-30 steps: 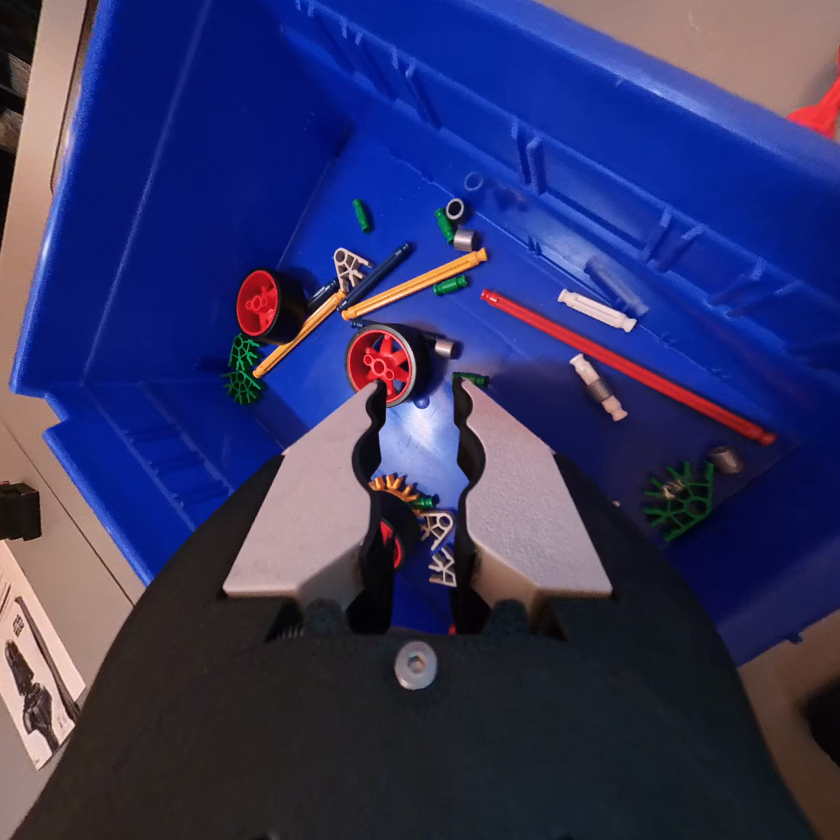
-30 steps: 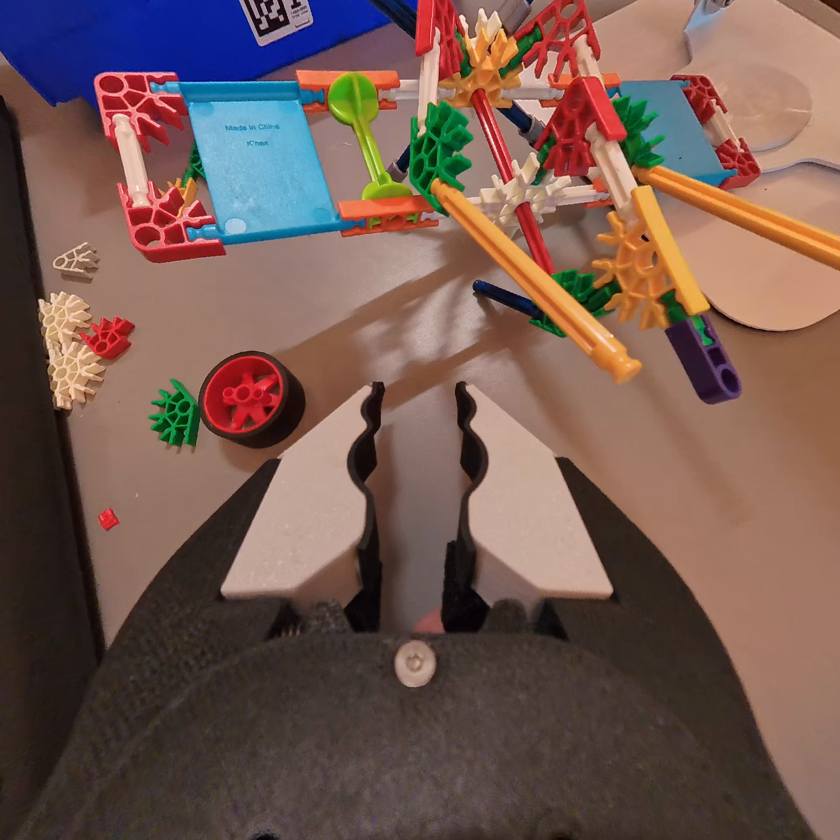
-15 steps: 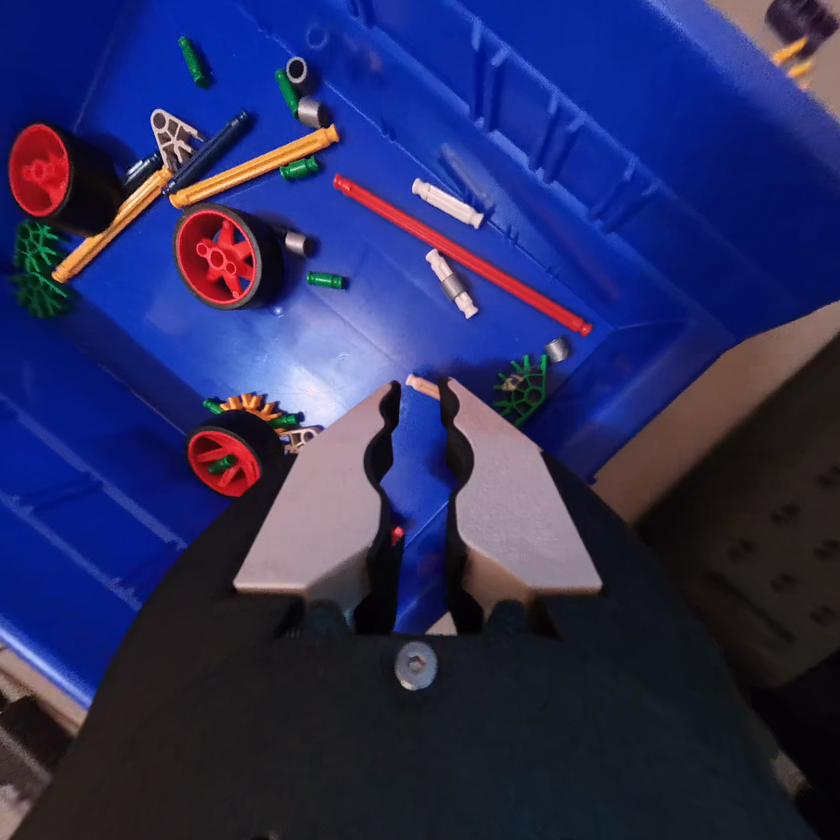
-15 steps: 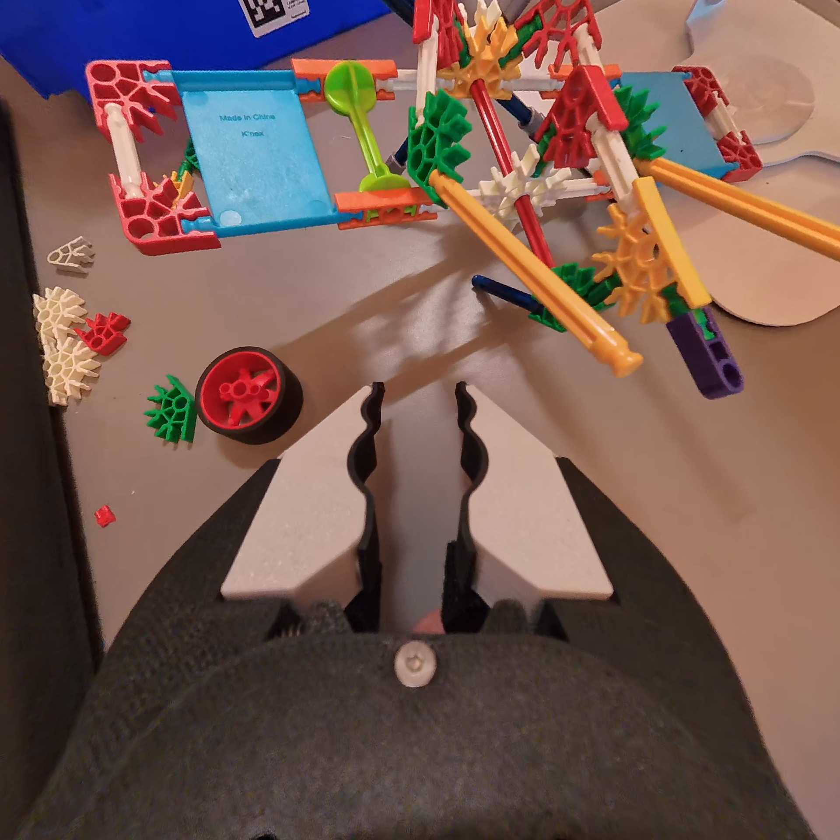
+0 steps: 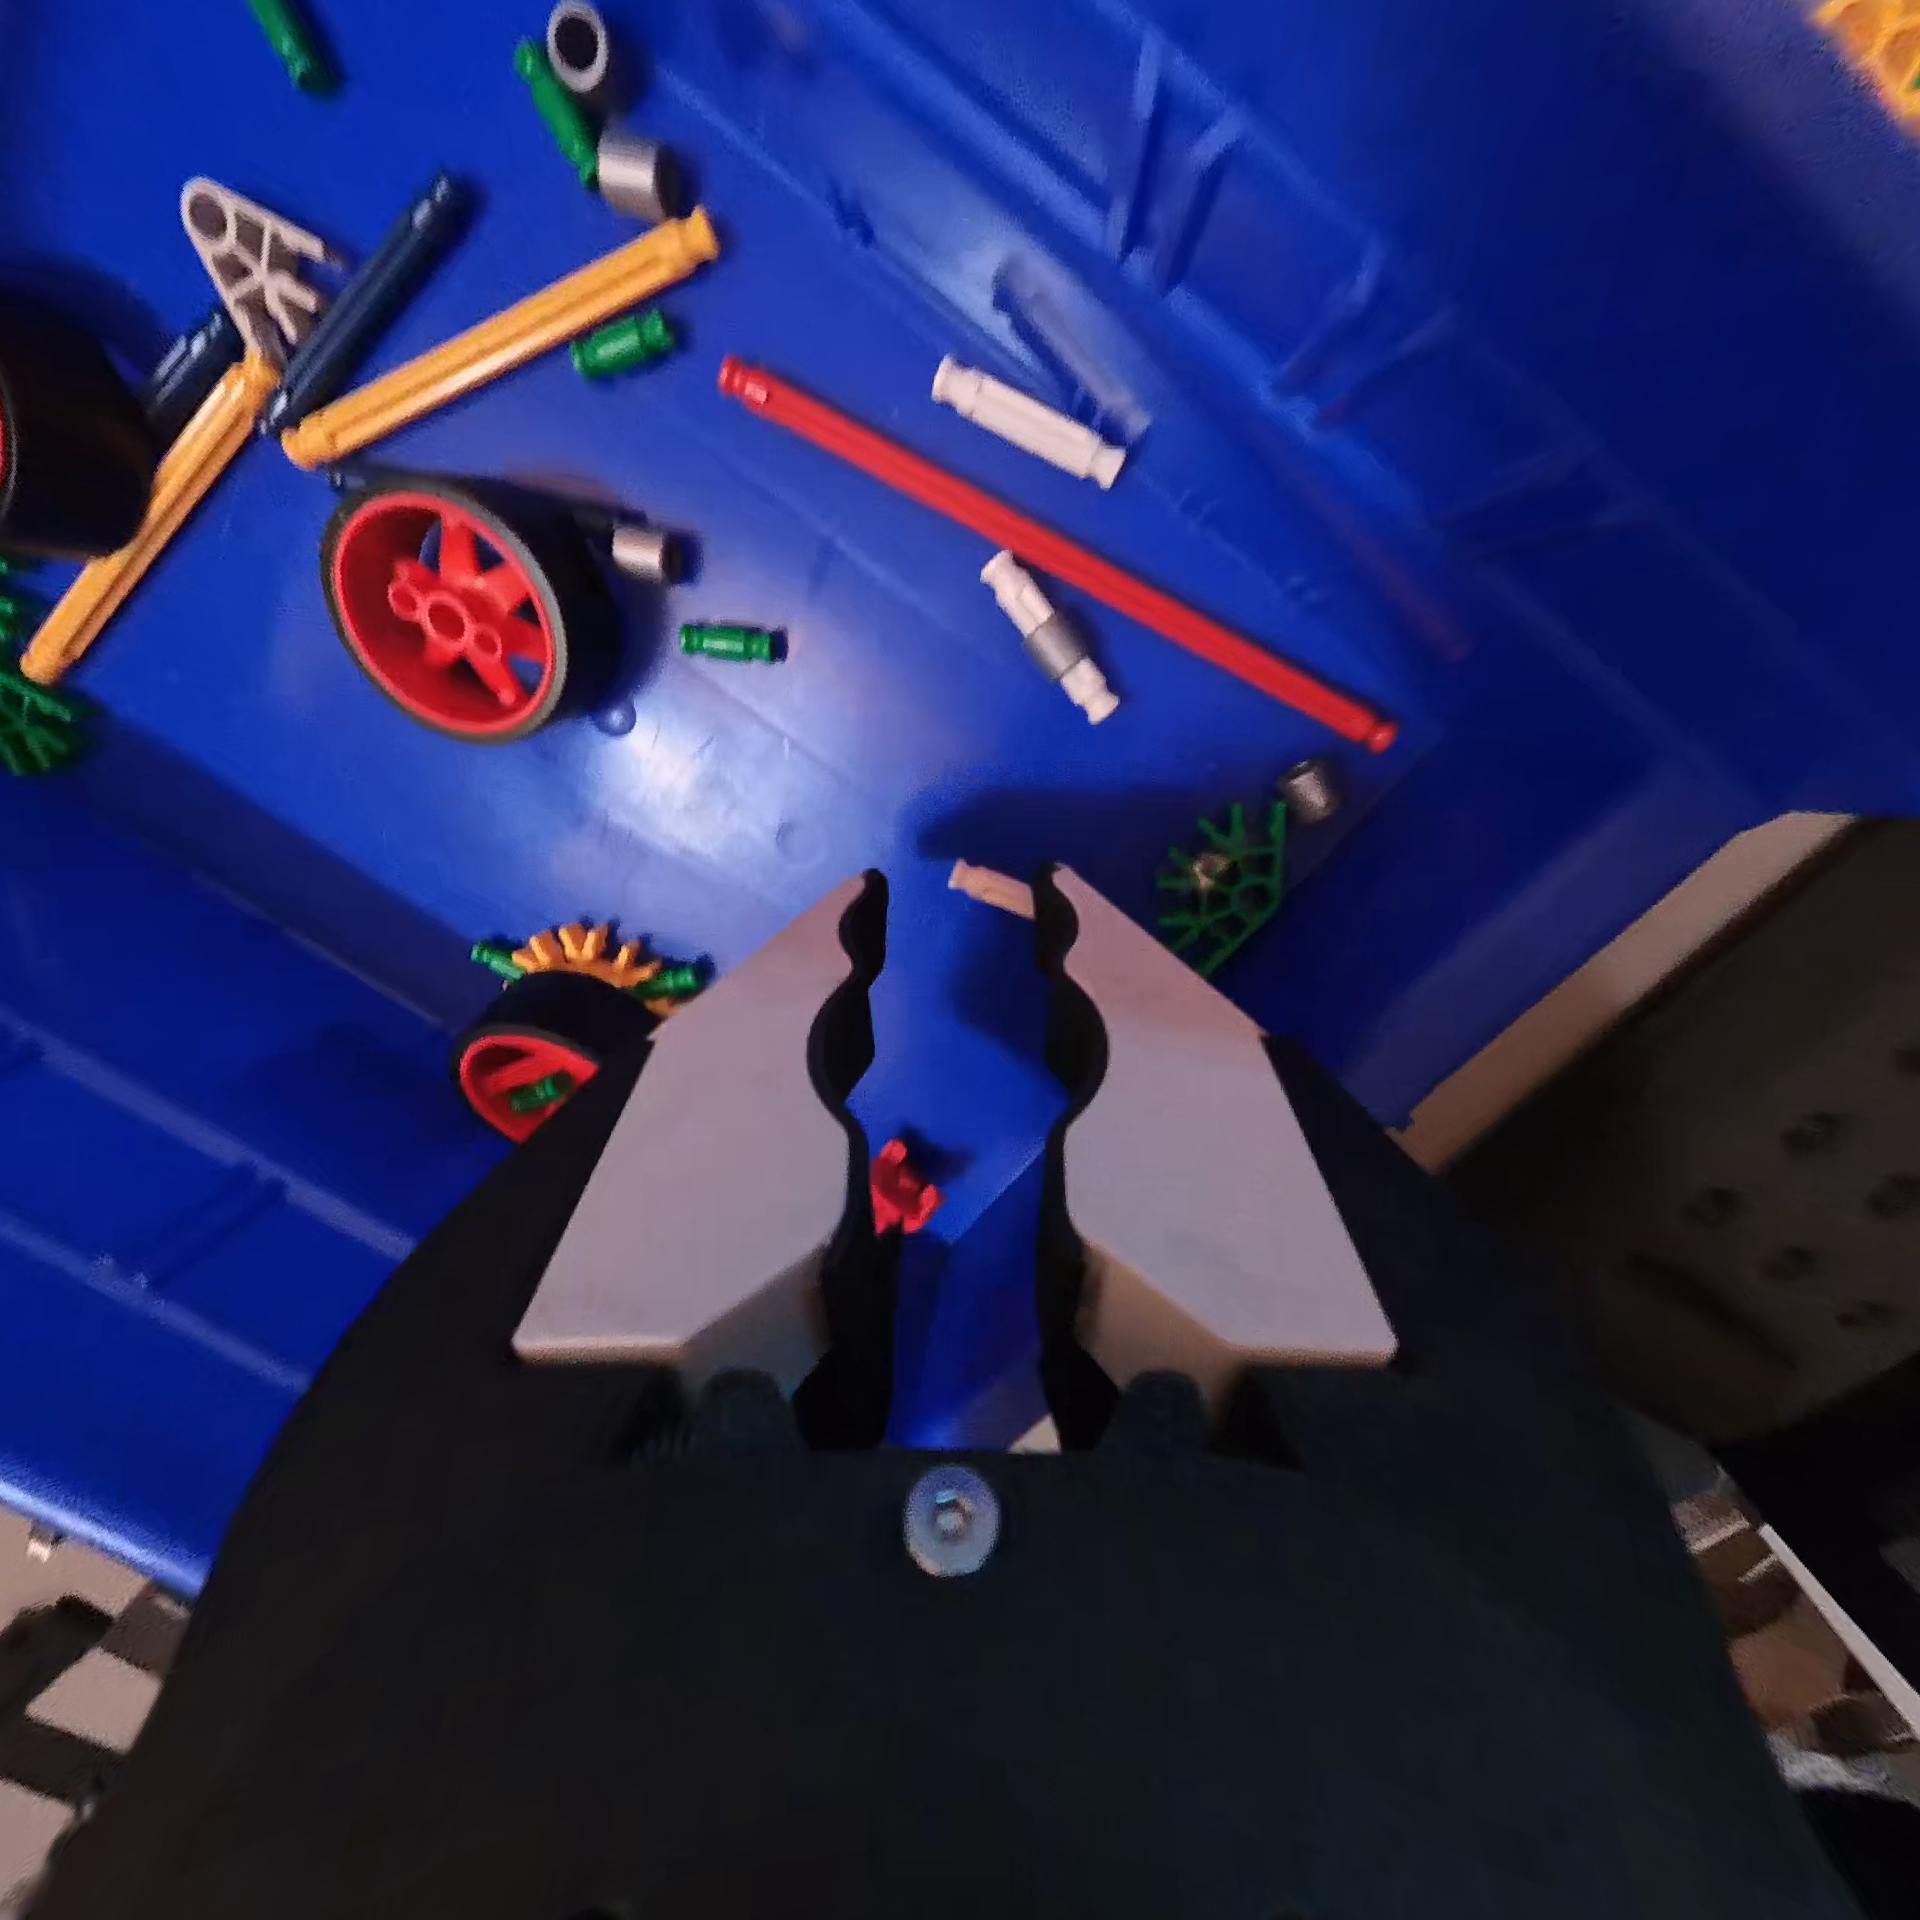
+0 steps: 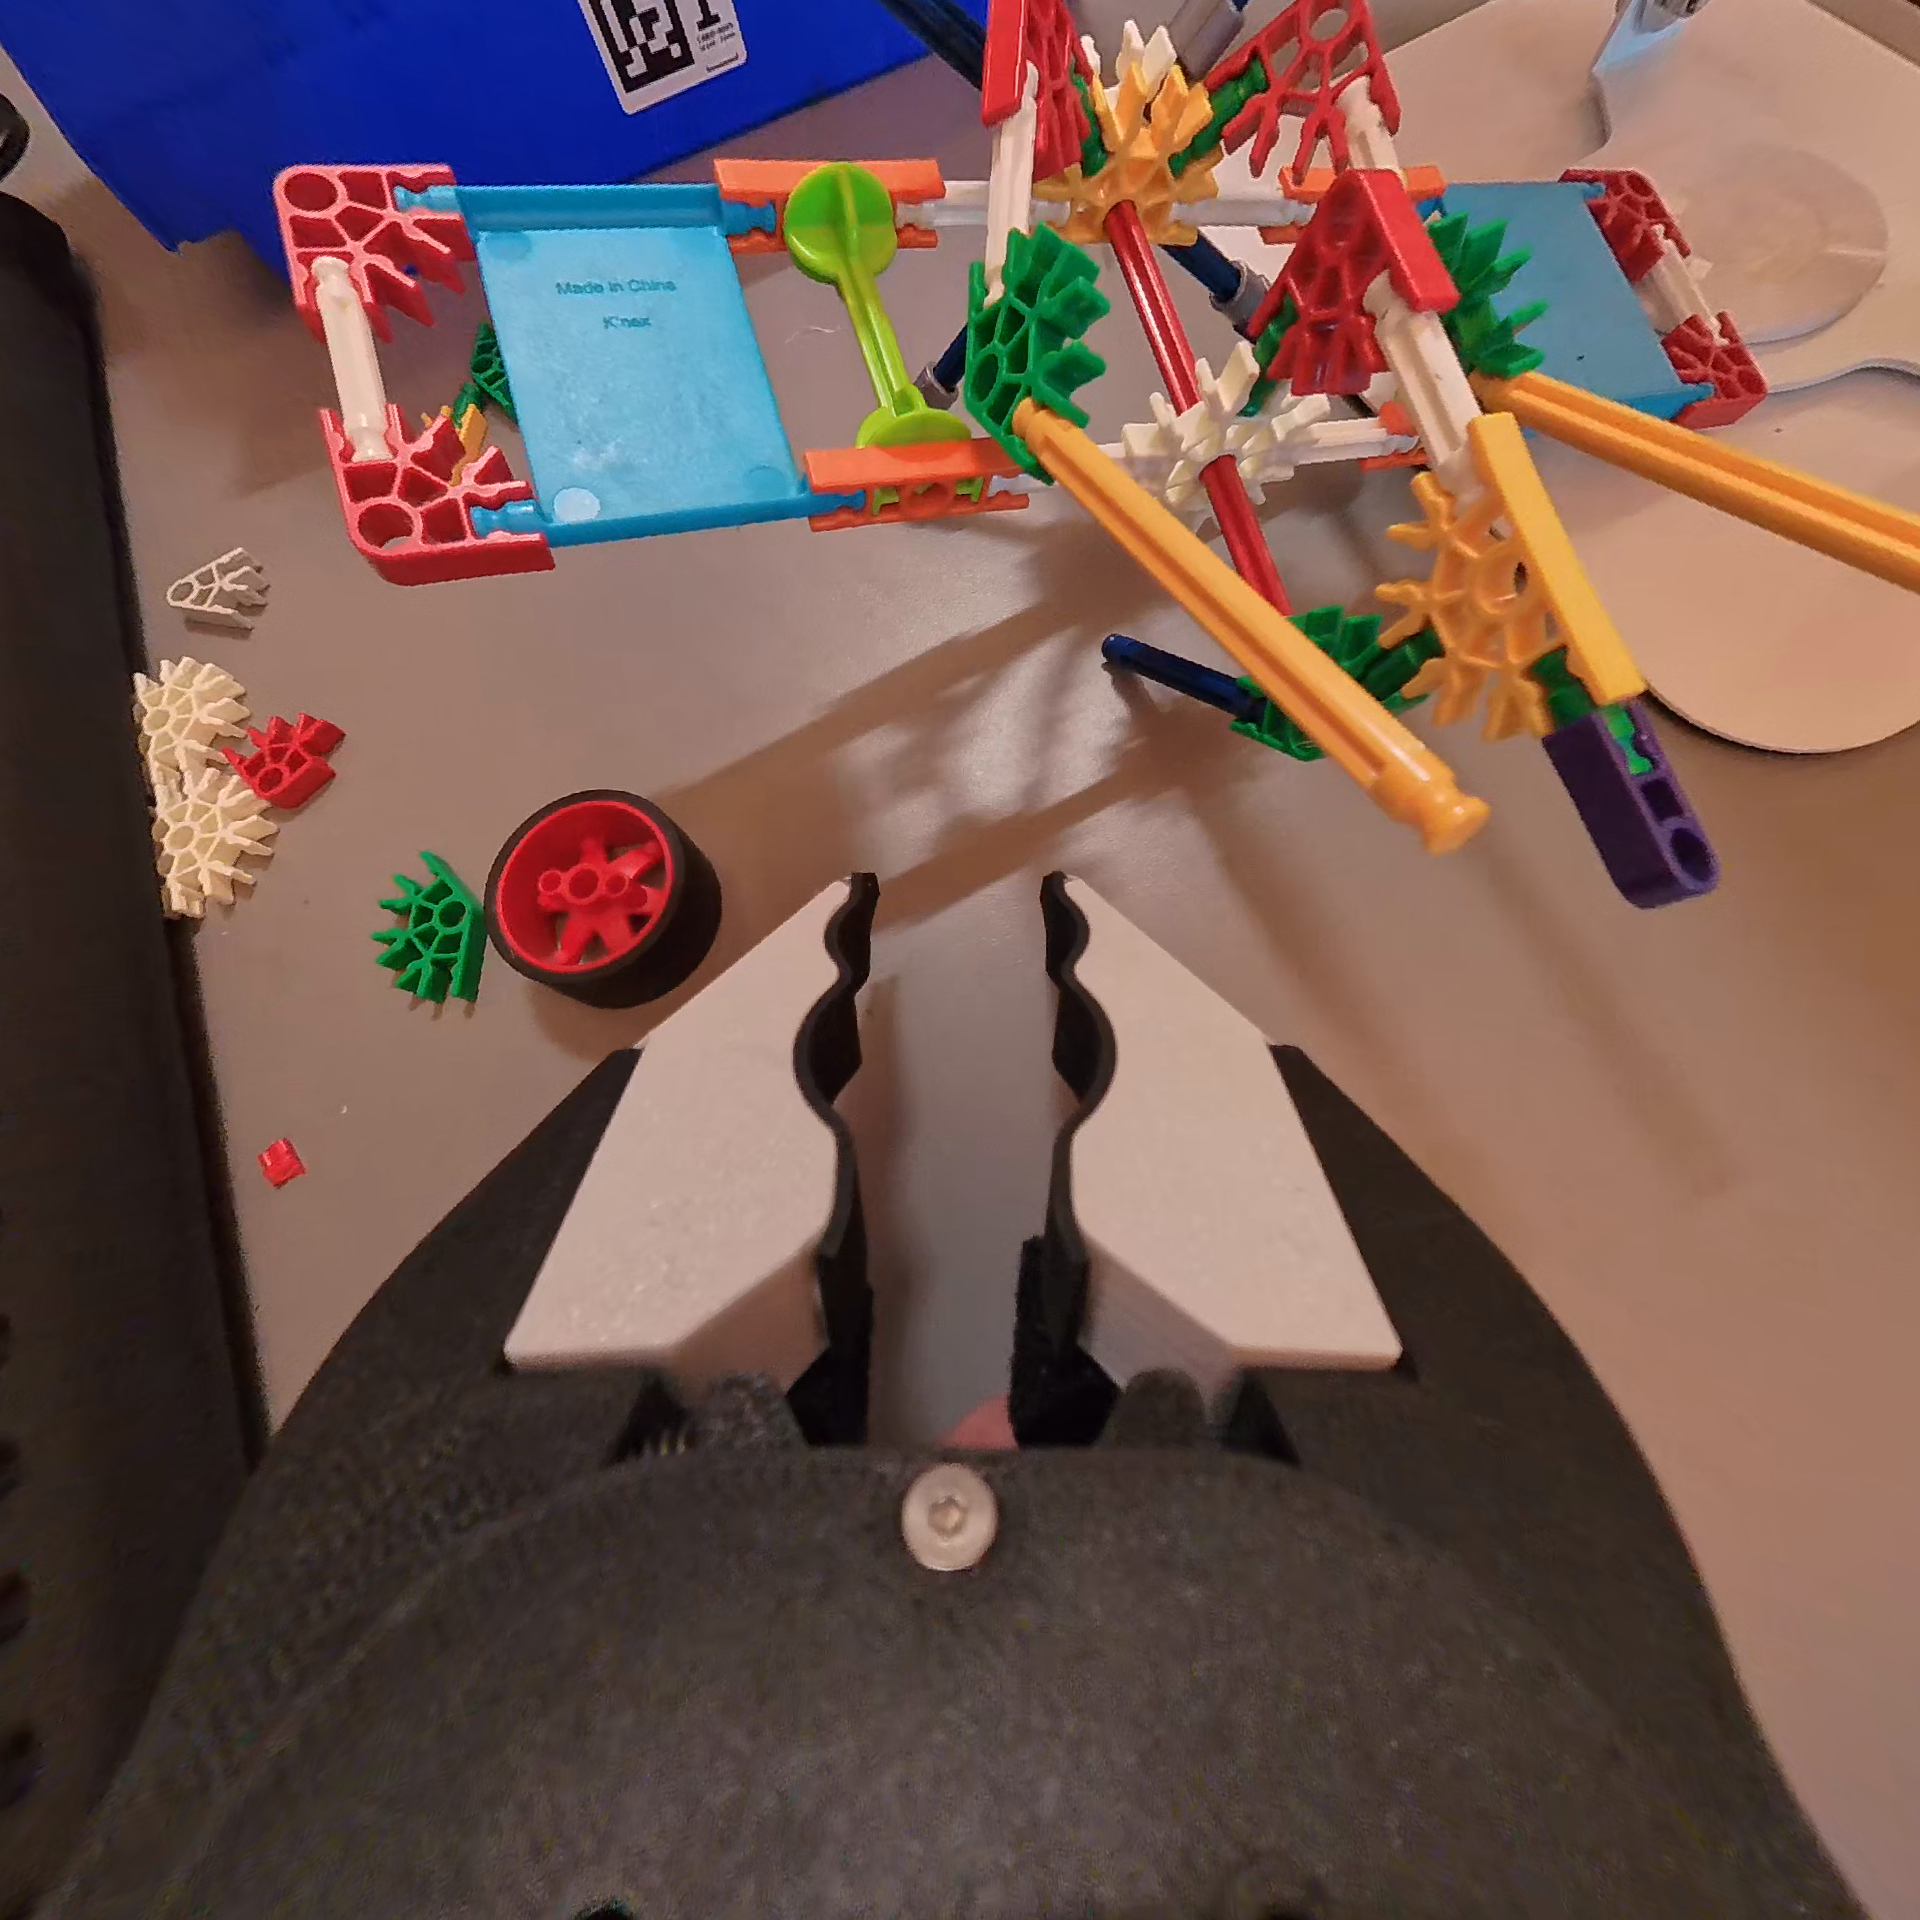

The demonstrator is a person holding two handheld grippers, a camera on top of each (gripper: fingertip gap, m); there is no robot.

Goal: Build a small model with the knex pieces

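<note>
My left gripper (image 5: 958,894) is open and empty, hovering inside a blue bin (image 5: 1195,156) near its right corner. Just past its tips lies a small tan rod (image 5: 987,885), with a green connector (image 5: 1226,894) to the right. A small red piece (image 5: 899,1195) shows between the jaws on the bin floor. My right gripper (image 6: 956,894) is open and empty above a grey table (image 6: 1455,1143). A colourful rod-and-connector build (image 6: 1143,416) lies ahead of it. A red wheel with a black tyre (image 6: 597,899) lies left of its tips.
The bin holds a long red rod (image 5: 1049,551), red wheels (image 5: 447,623), yellow rods (image 5: 499,343), white rods (image 5: 1029,421) and small green pins. On the table lie a green connector (image 6: 431,930), white snowflake connectors (image 6: 197,779) and a white plate (image 6: 1818,260). Spacing between my two grippers at the tips: around 35 centimetres. The green connector (image 5: 1226,894) is about 4 centimetres from my left fingertips.
My left gripper has swung right across the bin toward its right corner and opened a little after narrowing. The right gripper has barely moved.
</note>
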